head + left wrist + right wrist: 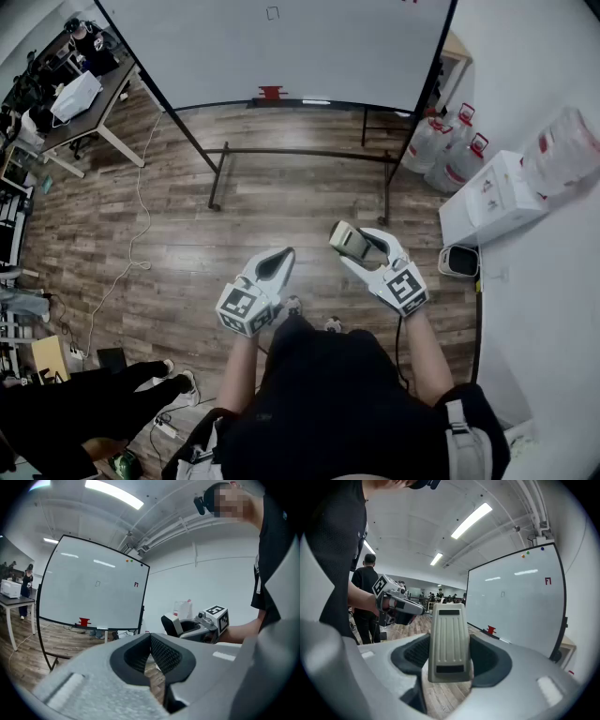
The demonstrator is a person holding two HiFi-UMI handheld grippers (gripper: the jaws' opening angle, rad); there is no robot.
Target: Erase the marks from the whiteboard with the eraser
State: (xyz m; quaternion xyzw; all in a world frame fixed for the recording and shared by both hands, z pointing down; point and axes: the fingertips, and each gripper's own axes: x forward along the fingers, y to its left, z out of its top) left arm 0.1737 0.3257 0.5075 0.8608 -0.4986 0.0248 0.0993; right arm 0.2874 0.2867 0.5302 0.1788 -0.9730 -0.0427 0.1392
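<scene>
The whiteboard (pixel 281 47) stands on its frame ahead of me, across the wooden floor. It carries a small outlined mark (pixel 272 13); the left gripper view shows that mark (pixel 97 583) and a red mark (pixel 136 584). A red object (pixel 270 92) sits on the board's tray. My right gripper (pixel 349 239) is shut on the grey ribbed eraser (pixel 449 641), held upright between its jaws well short of the board. My left gripper (pixel 281 255) hangs beside it, shut with nothing in it, its pads (pixel 161 653) meeting at the tips.
The board's black stand (pixel 300 155) has legs spreading over the floor. Water jugs (pixel 441 141) and white boxes (pixel 492 192) stand at the right wall. A desk (pixel 84 103) is at far left, with a cable (pixel 136 234) on the floor. A person in black (pixel 84 384) stands at lower left.
</scene>
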